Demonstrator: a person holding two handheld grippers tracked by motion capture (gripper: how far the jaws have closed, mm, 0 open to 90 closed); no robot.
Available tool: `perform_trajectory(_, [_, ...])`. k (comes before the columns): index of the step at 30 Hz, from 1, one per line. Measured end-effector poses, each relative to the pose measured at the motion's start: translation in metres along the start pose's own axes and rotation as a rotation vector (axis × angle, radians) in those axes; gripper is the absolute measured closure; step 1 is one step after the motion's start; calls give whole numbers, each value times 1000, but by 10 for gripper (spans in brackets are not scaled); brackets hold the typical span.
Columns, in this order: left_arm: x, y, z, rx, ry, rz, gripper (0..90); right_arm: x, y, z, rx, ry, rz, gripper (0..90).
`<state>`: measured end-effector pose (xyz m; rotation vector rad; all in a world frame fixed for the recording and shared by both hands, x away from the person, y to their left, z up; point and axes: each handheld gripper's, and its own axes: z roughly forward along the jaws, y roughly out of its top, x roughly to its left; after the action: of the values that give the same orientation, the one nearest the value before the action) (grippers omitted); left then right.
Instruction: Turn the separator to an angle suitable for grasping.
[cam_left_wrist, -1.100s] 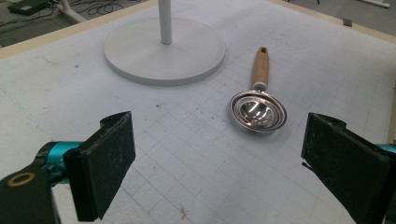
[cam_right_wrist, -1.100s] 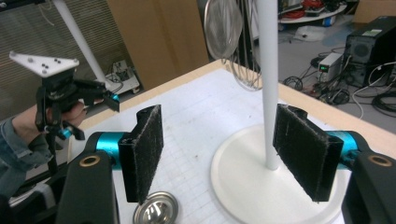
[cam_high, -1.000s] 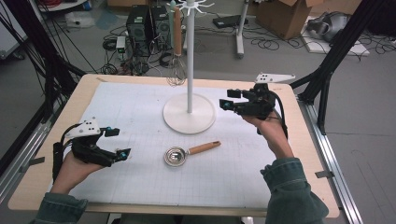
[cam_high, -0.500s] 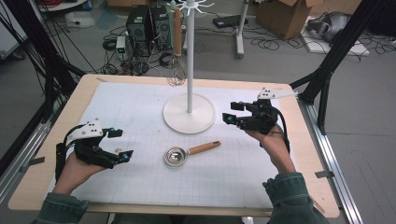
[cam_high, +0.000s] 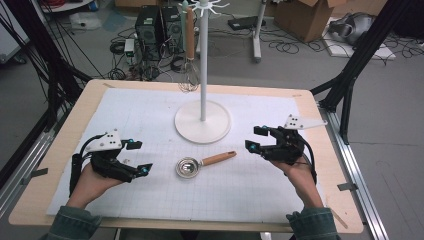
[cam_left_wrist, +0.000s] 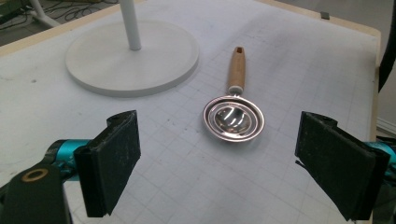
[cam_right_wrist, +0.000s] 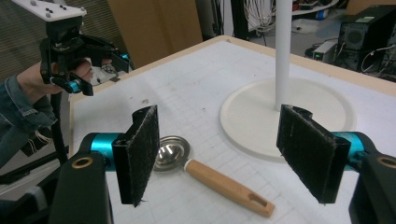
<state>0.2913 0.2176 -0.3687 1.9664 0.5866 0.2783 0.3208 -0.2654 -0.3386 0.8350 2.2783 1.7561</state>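
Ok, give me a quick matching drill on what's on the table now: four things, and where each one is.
Things:
1. measuring spoon
2. white stand
3. left gripper
4. right gripper

Places:
A. upright at the mat's far middle
B. lying flat between the two grippers, wooden handle toward the right one
C. over the mat's right side, jaws open
D. over the mat's left side, jaws open

Pairs: 1-B, 2-A, 3-D, 4-C

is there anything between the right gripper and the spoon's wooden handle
Nothing visible does. The right gripper has open jaws and hangs to the right of the spoon, with bare white mat between them. In the right gripper view the wooden handle lies in the open between the jaws. The stand's base sits behind the spoon, off that line.
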Motion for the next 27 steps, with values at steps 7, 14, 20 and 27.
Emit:
perform_trajectory(7, [-2,10,15,7,-33,34,182,5,-16,-10,10,-23,-13,285])
perform_trajectory(14, [-5,19,33,29,-77,49,207,7,-32,-16,11,-27,-11,284])
perform_trajectory(20, [-6,27,52,64,-103,60,261,6,-40,-22,-4,-28,-6,280])
perform_trajectory(27, [-12,40,77,102,-134,72,300,7,-46,-26,-16,-25,-18,279])
